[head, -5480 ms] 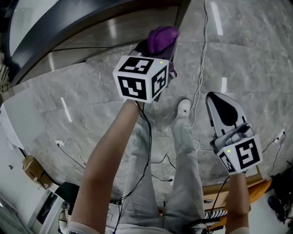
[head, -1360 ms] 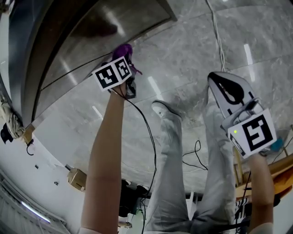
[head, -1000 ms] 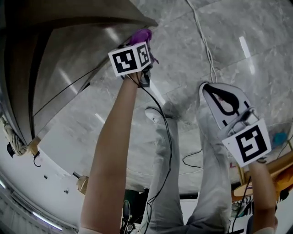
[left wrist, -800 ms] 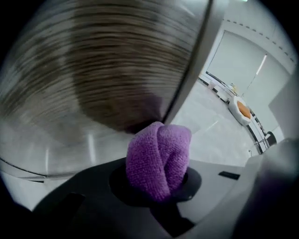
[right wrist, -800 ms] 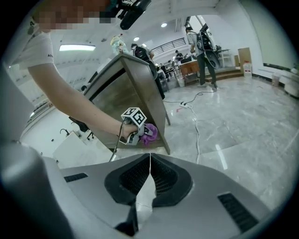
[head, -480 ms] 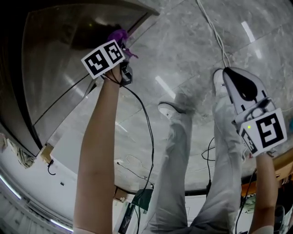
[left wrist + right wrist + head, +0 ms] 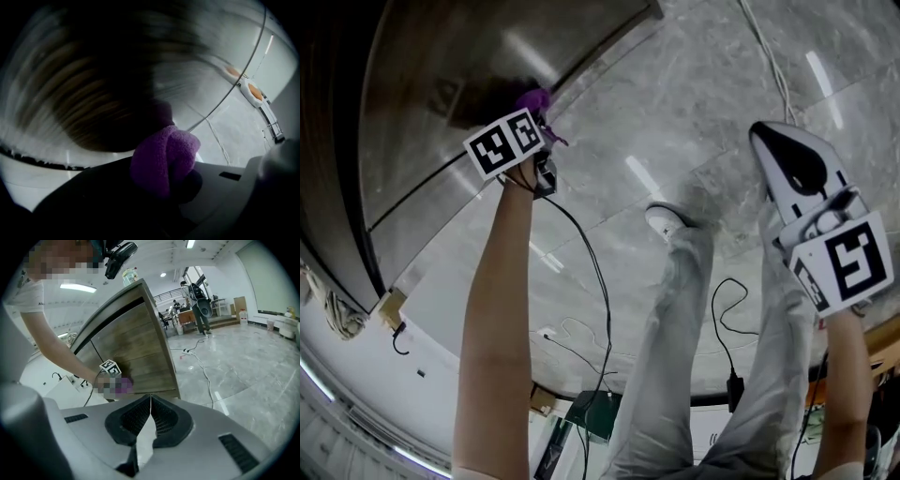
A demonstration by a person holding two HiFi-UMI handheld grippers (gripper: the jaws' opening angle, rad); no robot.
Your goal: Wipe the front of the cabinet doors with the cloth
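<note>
The wood-grain cabinet door fills the upper left of the head view. My left gripper is shut on a purple cloth and presses it against the door. In the left gripper view the cloth bulges between the dark jaws, with the door blurred just behind it. My right gripper hangs at the right over the floor, shut on nothing and away from the cabinet. In the right gripper view its jaws meet, and the cabinet and cloth lie beyond.
The person's legs and a white shoe stand on the grey marble floor. A white cable and a black cable trail across it. A white wall meets the cabinet's left side. People stand far off.
The left gripper has carried the cloth from over the floor onto the door, and in the last half second slid it slightly down the panel. The right gripper stays shut at the side.
</note>
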